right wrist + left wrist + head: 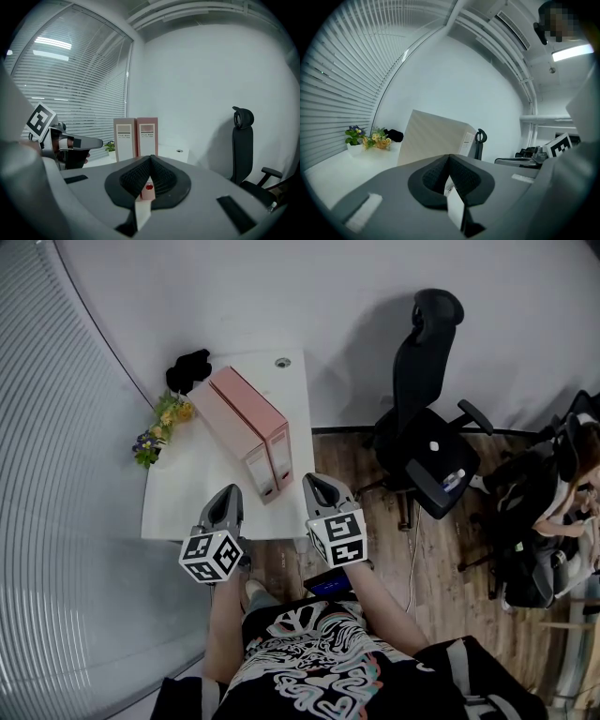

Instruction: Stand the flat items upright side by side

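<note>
We are holding the left gripper and the right gripper at the near edge of the white table. Both are pointing across it, and both are showing their jaws pressed together with nothing between them. Off the table's right side, a black office chair is standing. On the table, running from its middle toward the near edge, the two pink file boxes are standing upright side by side. They are touching along their long faces and turning their labelled spines toward us. At the table's left edge a small bunch of flowers is sitting. At its far left corner a black object is lying, too dark for us to identify. Near its far edge a small round grommet is showing.
</note>
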{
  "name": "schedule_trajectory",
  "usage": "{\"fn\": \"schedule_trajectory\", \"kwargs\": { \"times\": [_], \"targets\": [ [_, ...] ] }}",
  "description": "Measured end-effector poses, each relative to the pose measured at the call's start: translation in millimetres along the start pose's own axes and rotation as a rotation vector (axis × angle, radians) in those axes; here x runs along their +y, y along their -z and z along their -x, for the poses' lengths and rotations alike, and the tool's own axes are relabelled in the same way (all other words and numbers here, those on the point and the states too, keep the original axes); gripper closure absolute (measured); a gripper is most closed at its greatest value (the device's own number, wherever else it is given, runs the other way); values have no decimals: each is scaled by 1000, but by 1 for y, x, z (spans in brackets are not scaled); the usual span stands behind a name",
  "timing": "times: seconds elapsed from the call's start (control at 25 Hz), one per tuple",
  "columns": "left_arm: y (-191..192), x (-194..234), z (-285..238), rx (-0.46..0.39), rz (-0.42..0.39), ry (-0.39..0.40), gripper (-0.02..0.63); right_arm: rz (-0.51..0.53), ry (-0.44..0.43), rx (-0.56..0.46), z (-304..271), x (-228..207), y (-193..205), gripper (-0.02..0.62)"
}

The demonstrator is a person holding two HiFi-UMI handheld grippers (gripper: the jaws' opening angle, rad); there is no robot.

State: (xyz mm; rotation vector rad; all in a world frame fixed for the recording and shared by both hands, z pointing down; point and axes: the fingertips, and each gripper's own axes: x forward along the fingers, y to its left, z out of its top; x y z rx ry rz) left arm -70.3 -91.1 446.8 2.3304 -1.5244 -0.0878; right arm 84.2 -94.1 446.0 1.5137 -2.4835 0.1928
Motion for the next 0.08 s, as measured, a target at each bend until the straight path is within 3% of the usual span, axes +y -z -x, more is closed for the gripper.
{"fn": "schedule_trajectory", "kwargs": {
  "times": [0.08],
  "targets": [
    [1, -1, 0, 1, 1, -1, 606, -2, 3, -2, 1, -2, 1, 597]
  ]
}}
